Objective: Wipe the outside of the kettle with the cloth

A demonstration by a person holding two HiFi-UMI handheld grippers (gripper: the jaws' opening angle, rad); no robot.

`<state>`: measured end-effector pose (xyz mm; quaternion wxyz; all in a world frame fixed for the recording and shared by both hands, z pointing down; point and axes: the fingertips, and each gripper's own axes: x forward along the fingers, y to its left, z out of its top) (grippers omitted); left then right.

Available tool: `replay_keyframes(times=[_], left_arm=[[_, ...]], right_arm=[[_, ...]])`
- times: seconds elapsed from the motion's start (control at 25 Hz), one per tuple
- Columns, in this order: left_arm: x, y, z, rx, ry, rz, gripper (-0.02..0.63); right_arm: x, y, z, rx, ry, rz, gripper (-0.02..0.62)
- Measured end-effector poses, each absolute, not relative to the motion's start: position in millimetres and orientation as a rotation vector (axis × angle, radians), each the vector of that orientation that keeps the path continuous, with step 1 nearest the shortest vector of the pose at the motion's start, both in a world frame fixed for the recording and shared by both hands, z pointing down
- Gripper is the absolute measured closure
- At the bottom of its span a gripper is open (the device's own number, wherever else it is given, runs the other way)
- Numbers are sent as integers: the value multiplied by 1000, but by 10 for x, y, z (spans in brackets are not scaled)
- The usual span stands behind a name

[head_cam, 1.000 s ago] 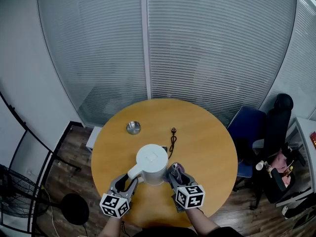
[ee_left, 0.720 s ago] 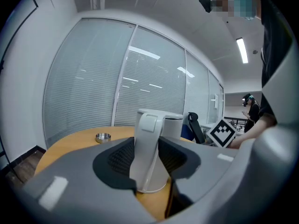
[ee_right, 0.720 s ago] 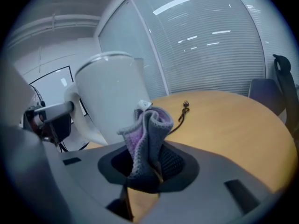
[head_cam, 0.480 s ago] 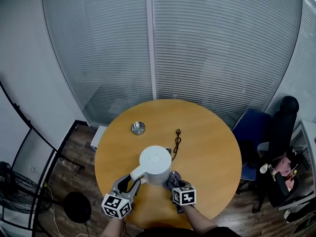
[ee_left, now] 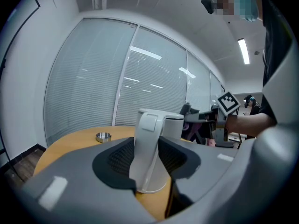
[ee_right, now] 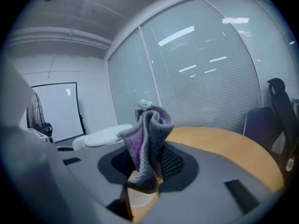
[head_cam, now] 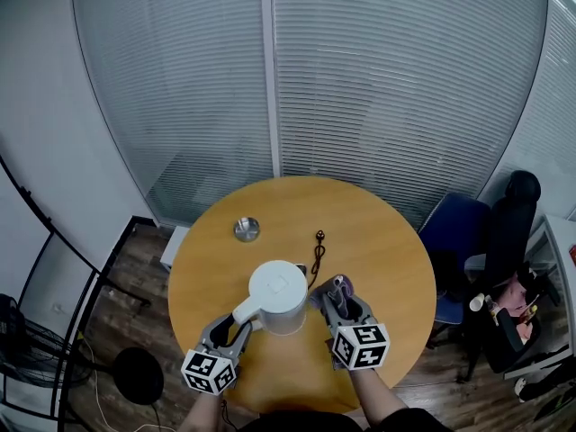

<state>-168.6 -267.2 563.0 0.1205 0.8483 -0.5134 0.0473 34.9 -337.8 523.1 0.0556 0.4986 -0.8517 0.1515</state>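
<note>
Kettle handle [ee_left: 147, 146] clamped by left gripper [head_cam: 238, 324], cloth [ee_right: 148, 134] by right gripper [head_cam: 338, 295]; cable [head_cam: 316, 255] only overhead.

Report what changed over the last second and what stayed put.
The right gripper, shut on the purple cloth, drew back toward the person along the right side of the kettle, then swung forward and out to the right. The left gripper stayed shut on the handle. The kettle, small metal dish and dark cord did not move.
</note>
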Motion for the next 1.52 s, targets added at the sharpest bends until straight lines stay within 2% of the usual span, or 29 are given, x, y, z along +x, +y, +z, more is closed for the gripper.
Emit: replay_keyframes(times=[0.16, 0.28, 1.08, 1.32, 1.52], left_arm=[[-1679, -2672, 5627, 2475, -1501, 137, 449], [-1678, -2663, 5628, 2472, -1507, 127, 449], [-1675, -2678, 5657, 2457, -1511, 126, 449], [-1671, -2688, 5655, 2469, -1501, 139, 449], [-1685, -2672, 5646, 2481, -1493, 161, 449]], right_arm=[[265, -3458, 4806, 1510, -2679, 338, 465], [133, -3478, 4862, 1453, -2693, 336, 465], [72, -3282, 6912, 1280, -2321, 731, 468], [146, -3262, 6890, 1330, -2313, 754, 468], [230, -3153, 6542, 1403, -2359, 746, 468]])
